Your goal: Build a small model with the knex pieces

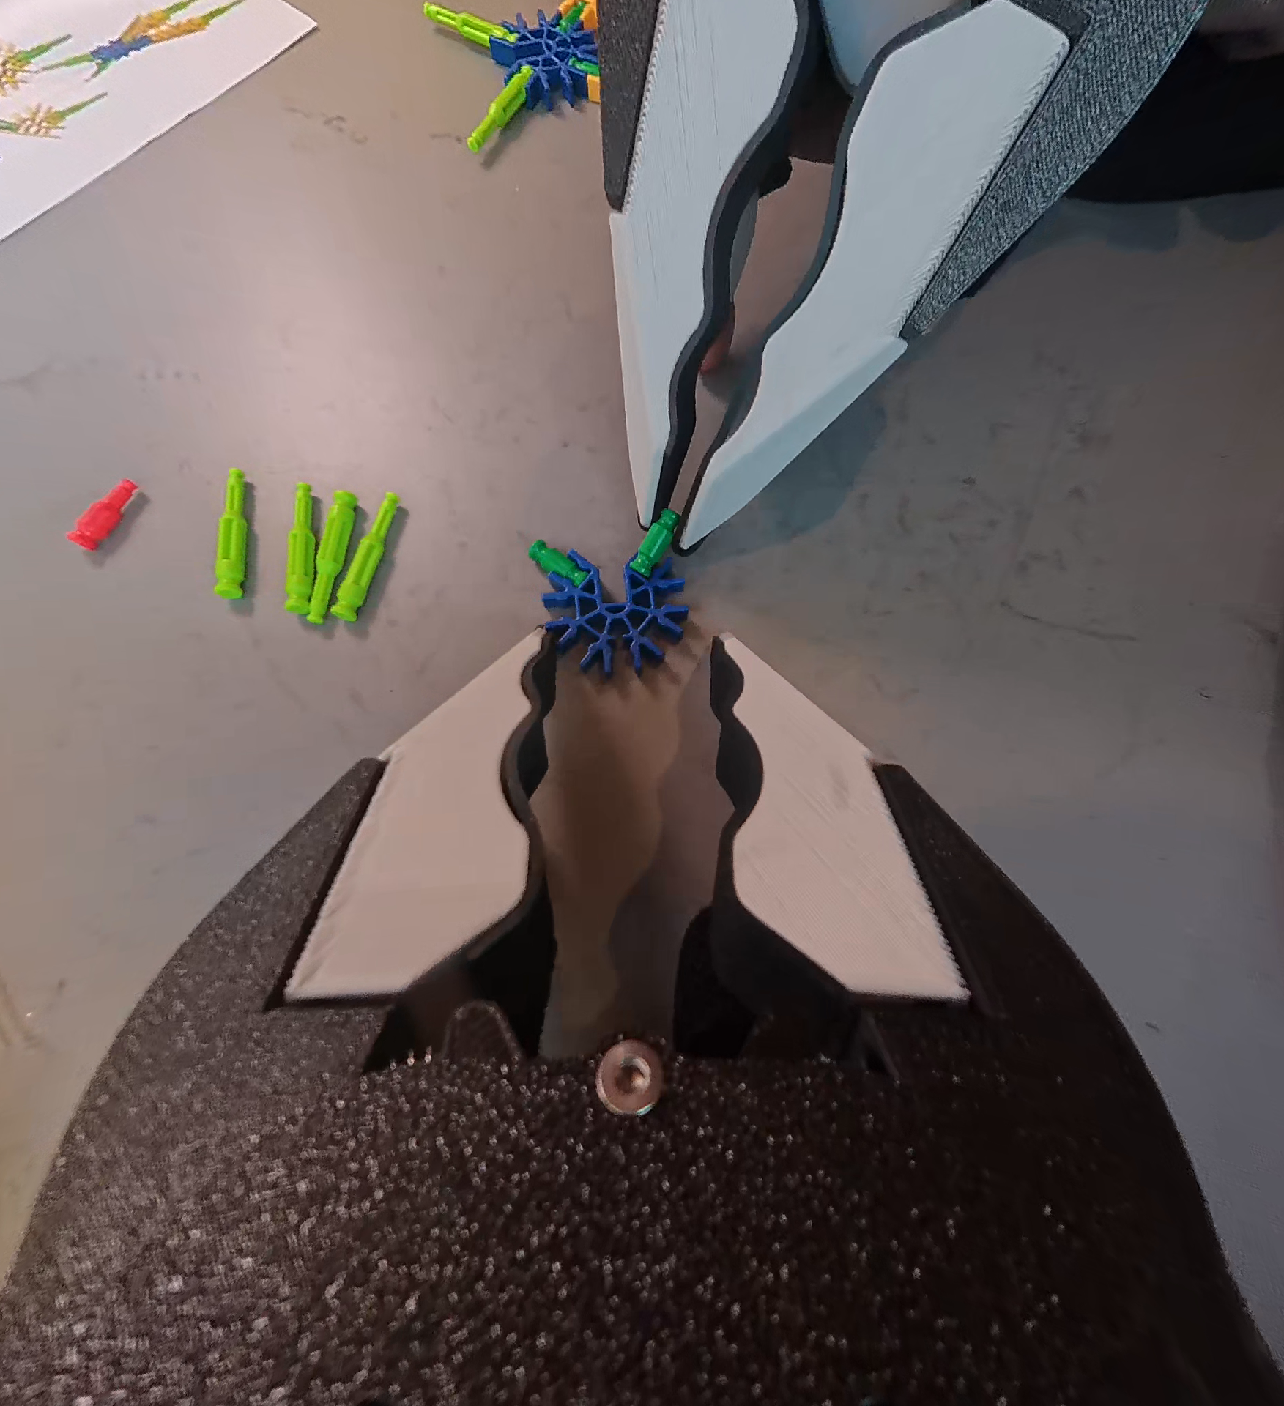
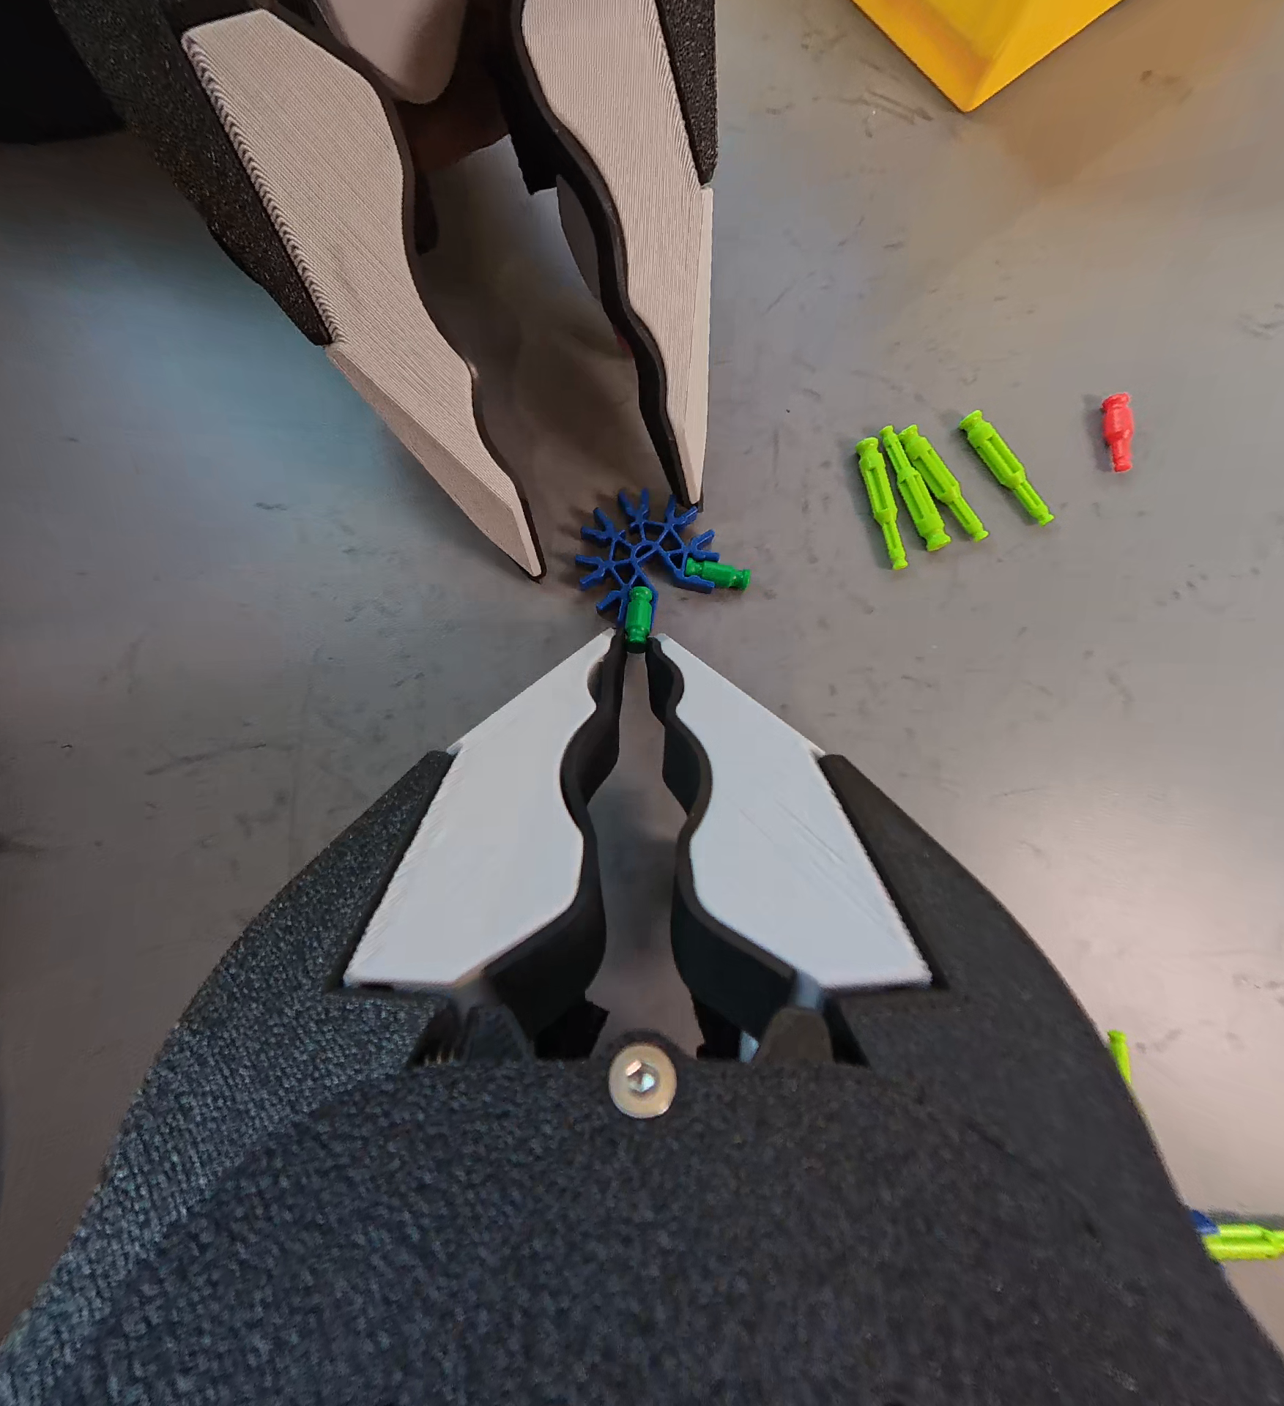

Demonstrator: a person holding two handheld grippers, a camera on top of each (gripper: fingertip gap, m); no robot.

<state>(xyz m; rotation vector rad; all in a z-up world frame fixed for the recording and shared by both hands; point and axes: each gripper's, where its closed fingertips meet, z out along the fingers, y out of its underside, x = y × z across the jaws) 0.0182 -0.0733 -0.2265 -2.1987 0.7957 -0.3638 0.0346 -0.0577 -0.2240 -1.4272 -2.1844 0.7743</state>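
Note:
A blue snowflake-shaped connector (image 1: 616,616) (image 2: 635,548) lies flat on the grey table. One short dark green rod (image 1: 559,563) (image 2: 718,574) is plugged into it. My right gripper (image 1: 667,535) (image 2: 635,639) is shut on a second dark green rod (image 1: 657,544) (image 2: 637,609), whose far end sits in a slot of the connector. My left gripper (image 1: 631,635) (image 2: 614,536) is open with its fingertips on either side of the connector. One tip touches the connector's edge and the other stands slightly apart.
Several light green rods (image 1: 319,555) (image 2: 920,487) and a short red rod (image 1: 102,517) (image 2: 1116,430) lie beside the connector. A printed picture sheet (image 1: 53,114) and a built blue, green and orange assembly (image 1: 540,53) lie farther off. A yellow box (image 2: 981,46) stands at the table's edge. The grippers are tip to tip, or close to it.

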